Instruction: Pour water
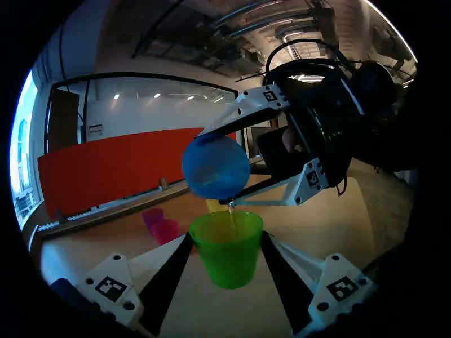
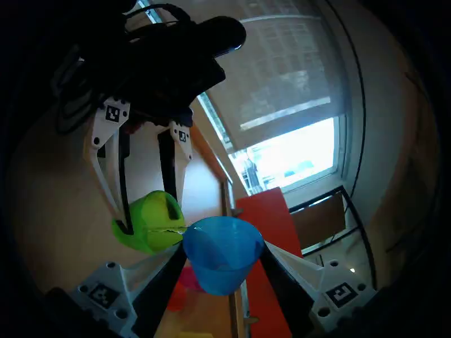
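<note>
My left gripper (image 1: 226, 243) is shut on a green cup (image 1: 226, 256), held upright above the wooden table (image 1: 321, 225). Just above it, the right gripper (image 1: 213, 168) is shut on a blue cup (image 1: 216, 167) tipped towards the green one. A thin stream of water (image 1: 231, 217) falls from the blue cup's rim into the green cup. In the right gripper view, the blue cup (image 2: 222, 262) sits between the right gripper's (image 2: 222, 250) fingers. Its rim is close to the green cup (image 2: 147, 228), which the left gripper (image 2: 149, 217) clamps, and the water (image 2: 169, 230) runs between them.
Two pink cups (image 1: 159, 225) and a yellow cup (image 1: 214, 205) stand on the table behind the green cup. An orange partition (image 1: 113, 163) runs along the table's far edge. A hand (image 1: 290, 138) holds the right gripper.
</note>
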Demonstrator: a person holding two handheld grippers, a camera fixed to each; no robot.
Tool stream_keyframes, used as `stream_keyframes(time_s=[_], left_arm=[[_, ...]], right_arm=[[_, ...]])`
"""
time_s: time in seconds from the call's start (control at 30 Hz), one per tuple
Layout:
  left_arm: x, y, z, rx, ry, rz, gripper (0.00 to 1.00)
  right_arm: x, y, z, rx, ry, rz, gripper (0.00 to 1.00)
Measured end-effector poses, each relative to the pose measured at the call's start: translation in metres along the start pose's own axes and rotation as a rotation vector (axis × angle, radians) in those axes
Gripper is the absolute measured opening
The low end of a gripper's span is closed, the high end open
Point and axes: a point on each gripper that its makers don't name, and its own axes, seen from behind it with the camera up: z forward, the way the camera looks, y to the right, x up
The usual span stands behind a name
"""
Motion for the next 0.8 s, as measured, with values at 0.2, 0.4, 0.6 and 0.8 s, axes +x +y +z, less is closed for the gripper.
stream_keyframes(time_s=[0.2, 0.4, 0.6, 0.8], left_arm=[[0.0006, 0.0005, 0.0003, -0.003, 0.004, -0.003, 0.87], [0.0012, 0.0001, 0.0011, -0.002, 0.006, 0.0, 0.87], [0.0017, 0.0005, 0.0012, -0.003, 0.007, 0.001, 0.87], [0.002, 0.0013, 0.0015, -0.004, 0.007, 0.003, 0.87]], right_arm=[[0.0007, 0.002, -0.0005, -0.002, 0.0, -0.006, 0.92], [0.0004, 0.0043, -0.0006, -0.006, -0.004, -0.021, 0.92], [0.0004, 0.0061, -0.0013, -0.01, -0.004, -0.03, 0.92], [-0.0011, 0.0068, -0.0022, -0.011, -0.008, -0.044, 0.92]])
